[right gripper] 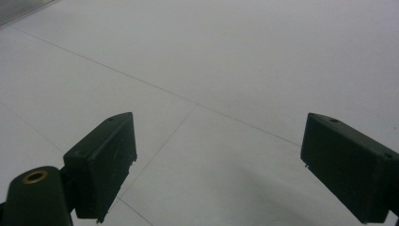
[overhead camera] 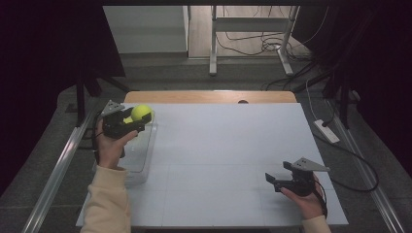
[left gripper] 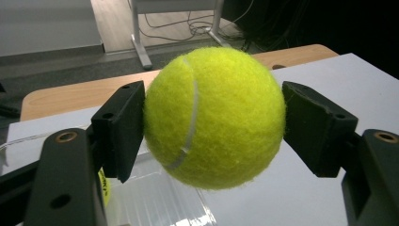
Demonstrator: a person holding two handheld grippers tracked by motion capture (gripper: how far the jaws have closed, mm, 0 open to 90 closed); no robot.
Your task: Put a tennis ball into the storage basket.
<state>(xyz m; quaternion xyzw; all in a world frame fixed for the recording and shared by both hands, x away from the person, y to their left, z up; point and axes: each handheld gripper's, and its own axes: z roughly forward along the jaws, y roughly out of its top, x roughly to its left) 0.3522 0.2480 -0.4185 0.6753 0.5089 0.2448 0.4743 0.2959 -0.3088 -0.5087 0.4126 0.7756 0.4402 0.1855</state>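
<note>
Ball, yellow-green and fuzzy with a pale seam curving down its face, sits clamped between the two black jaws of the left gripper at the centre of the left gripper view, one pad pressed to each side. In the high view the same ball shows at the left of the frame, raised off the table in the left gripper, above the far end of a clear bin that lies along the table's left edge. A second yellow object peeks out low in the left gripper view, behind the left jaw and inside the bin; too little of it shows to say what it is. The left hand, in a cream sleeve, rises from the bottom left of the high view. At lower right of that view the right hand holds the right gripper low over the white tabletop, well apart from the ball. The right gripper view shows its jaws spread wide with nothing between them, bare white surface crossed by thin seams beyond. A wooden strip borders the table's far edge.
</note>
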